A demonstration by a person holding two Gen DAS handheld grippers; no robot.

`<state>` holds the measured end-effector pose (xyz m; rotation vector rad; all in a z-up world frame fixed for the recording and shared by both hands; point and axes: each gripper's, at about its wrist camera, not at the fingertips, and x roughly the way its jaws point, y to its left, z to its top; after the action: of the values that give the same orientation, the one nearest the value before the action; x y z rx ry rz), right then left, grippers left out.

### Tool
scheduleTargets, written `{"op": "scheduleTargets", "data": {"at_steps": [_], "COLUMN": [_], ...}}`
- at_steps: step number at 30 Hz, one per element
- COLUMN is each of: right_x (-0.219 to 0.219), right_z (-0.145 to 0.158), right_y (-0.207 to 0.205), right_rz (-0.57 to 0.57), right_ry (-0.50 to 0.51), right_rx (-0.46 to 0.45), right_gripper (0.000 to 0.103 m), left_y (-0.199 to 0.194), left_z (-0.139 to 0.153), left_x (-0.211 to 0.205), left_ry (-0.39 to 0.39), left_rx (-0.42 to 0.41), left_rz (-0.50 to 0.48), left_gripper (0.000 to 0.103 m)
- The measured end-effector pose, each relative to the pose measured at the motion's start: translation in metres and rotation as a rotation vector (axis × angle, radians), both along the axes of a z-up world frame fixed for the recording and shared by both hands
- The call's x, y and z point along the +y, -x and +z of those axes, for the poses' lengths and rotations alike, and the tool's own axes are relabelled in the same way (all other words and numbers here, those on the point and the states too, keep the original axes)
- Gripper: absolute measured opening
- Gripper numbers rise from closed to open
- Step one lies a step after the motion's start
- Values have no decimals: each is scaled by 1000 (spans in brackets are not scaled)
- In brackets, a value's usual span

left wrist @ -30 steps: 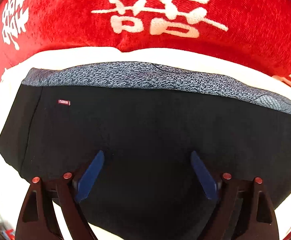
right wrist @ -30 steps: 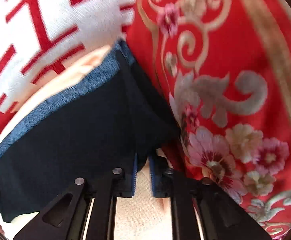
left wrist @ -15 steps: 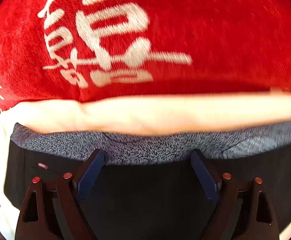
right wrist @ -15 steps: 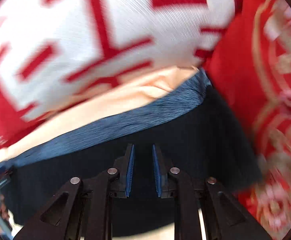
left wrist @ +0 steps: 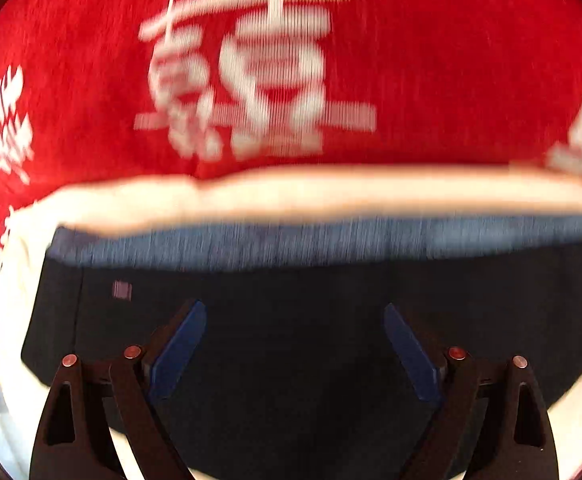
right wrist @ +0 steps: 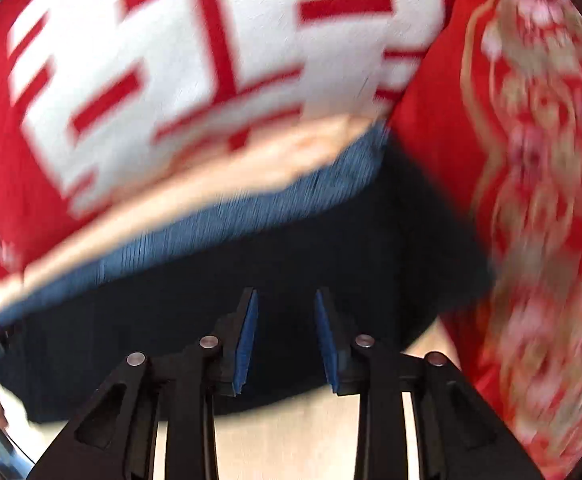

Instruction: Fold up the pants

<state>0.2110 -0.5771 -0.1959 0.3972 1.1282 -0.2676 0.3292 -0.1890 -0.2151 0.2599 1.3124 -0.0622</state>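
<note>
The black pants [left wrist: 291,320] lie folded flat on a cream sheet, with a grey-blue waistband [left wrist: 291,244] along the far edge and a small red label [left wrist: 122,290] at the left. My left gripper [left wrist: 293,312] is wide open just above the black cloth, holding nothing. In the right wrist view the same pants [right wrist: 211,300] lie with the waistband [right wrist: 251,216] running diagonally. My right gripper [right wrist: 286,300] is partly open over the black cloth, with nothing between its pads. Both views are motion-blurred.
A red blanket with white characters [left wrist: 271,80] lies beyond the waistband. A red cloth with gold and pink floral pattern [right wrist: 539,200] lies right of the pants. The cream sheet [right wrist: 303,432] shows at the near edge.
My left gripper has pulled back, so more black cloth shows under it again. My right gripper's jaws have opened wider and it has shifted a little over the pants.
</note>
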Motion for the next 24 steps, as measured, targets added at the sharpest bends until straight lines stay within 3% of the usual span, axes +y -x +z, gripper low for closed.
{"op": "scheduleTargets", "data": {"at_steps": [2,3,6,9,14,15,17,21,24], "right_x": [5,4,1,16,65,73,86,80,63], "right_z": [-20,-21,-15,-1,-18,-20,-29,-36,-34], "right_y": [10,15,21,30,51,56,61,73,99], "right_rz": [14,9,-36,-3,38,36,32,-35,-100], "right_ry": [6,5,0,-126,-335,-353,-378,-448,-459], "right_rx": [25,-15,-3,-31,6,8,18,25,8], "right_gripper": [33,33,34,34,34,34,34,34,34], "left_y": [17,27,26,28,57,68,93,82,78], "left_z": [-22,-23,-23,-11,-7,-13,-16,-12,2], "left_x": [10,22,39,46,45,43,41,45,28], "left_ry": [-56,0,25,10,5,-13,-2,13,31], "left_rx": [35,-14,17,48,77,86,11,94,85], "left_rz": [-7,9,50,61,0,-31,-45,32,-1], "left_gripper": [95,95,100,100,100,100,100,100,100]}}
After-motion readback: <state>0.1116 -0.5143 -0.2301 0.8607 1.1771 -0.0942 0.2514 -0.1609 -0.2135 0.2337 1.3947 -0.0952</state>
